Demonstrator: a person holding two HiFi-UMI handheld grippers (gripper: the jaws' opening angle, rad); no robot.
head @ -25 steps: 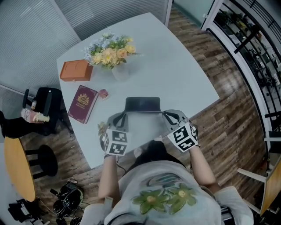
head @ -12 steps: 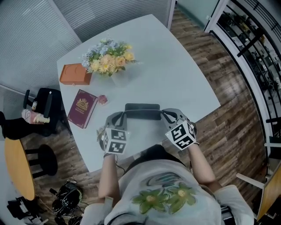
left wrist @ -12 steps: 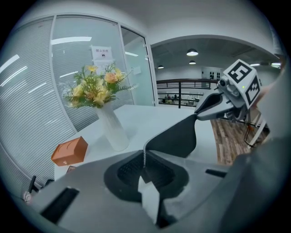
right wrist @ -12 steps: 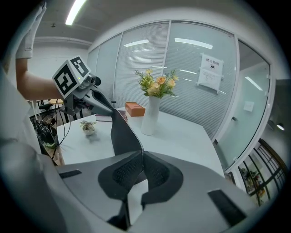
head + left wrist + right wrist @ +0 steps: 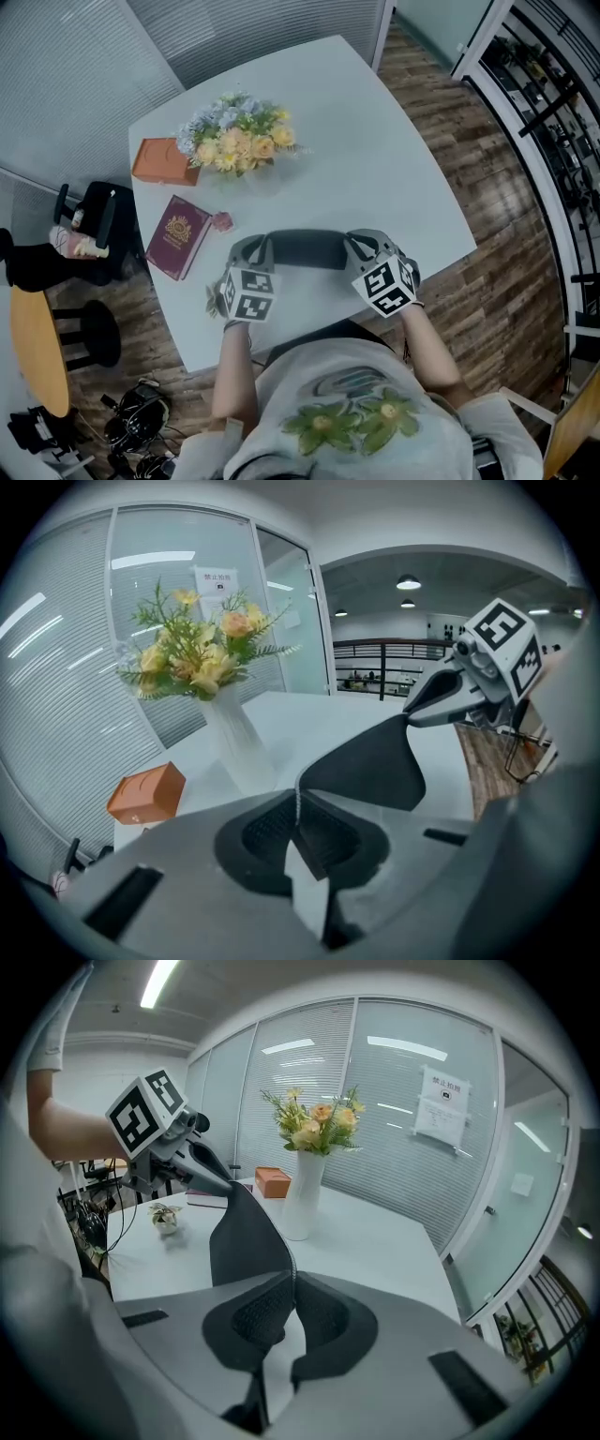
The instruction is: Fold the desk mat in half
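Observation:
The dark grey desk mat [image 5: 305, 249] hangs as a narrow strip between my two grippers over the white table [image 5: 394, 159]. My left gripper [image 5: 255, 251] is shut on one corner of the mat [image 5: 361, 761]. Its jaws [image 5: 298, 803] pinch the thin edge. My right gripper [image 5: 360, 246] is shut on the other corner of the mat [image 5: 246, 1241], which runs into its closed jaws [image 5: 292, 1279]. Each gripper sees the other across the raised sheet: the right gripper [image 5: 469, 682] and the left gripper [image 5: 164, 1147].
A white vase of flowers [image 5: 239, 141] stands beyond the mat, with an orange box [image 5: 161, 161] and a maroon book [image 5: 178, 234] to its left. A small potted plant [image 5: 167, 1215] sits near the left gripper. A black chair [image 5: 89, 234] stands off the table's left edge.
Both grippers have carried the held mat edge away from the person, toward the flowers. The visible dark part of the mat has become narrower. Both stay shut on it.

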